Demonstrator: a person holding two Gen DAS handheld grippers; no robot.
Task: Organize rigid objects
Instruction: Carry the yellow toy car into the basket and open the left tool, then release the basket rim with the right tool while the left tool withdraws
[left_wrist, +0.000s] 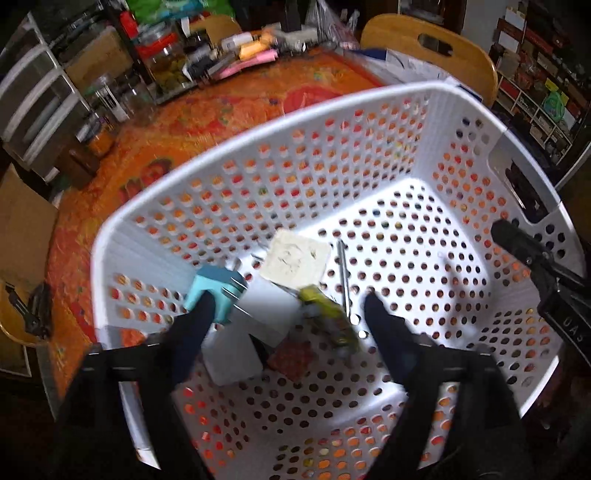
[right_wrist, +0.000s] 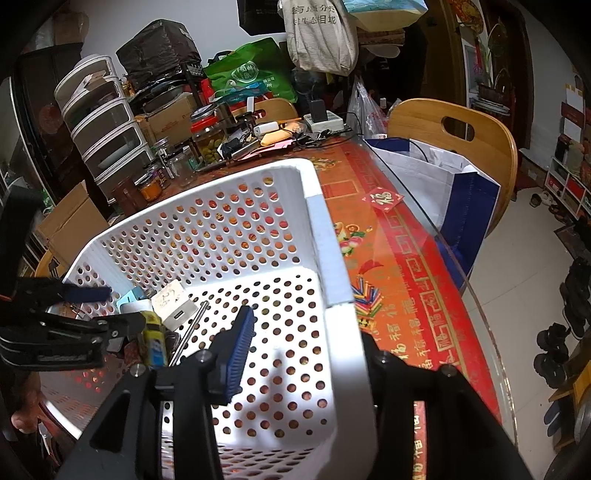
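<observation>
Hovering over the white perforated laundry basket (left_wrist: 236, 147), the left gripper (left_wrist: 284, 314) has its jaws spread wide with nothing pressed between the pads; below them, lower centre of the left wrist view, lies a small heap on the basket floor. That heap holds a teal plug adapter (left_wrist: 214, 291), a cream wall-socket plate (left_wrist: 295, 262), a yellow packet (left_wrist: 325, 314), a thin metal rod (left_wrist: 345, 280) and a white block (left_wrist: 236, 350). My read: a piece has just been let go here, and the smart thing now is to lift straight up so the fingers don't drag the adapter, which sits right against the left finger (left_wrist: 195, 325). Over on the right wrist view, the right gripper (right_wrist: 303, 347) straddles the basket's right wall (right_wrist: 328, 251), one blue-padded finger (right_wrist: 236, 354) inside; it looks clamped on the wall, steadying the basket, though the outer pad is hidden. Keep that hold firm while the left one clears the rim.
</observation>
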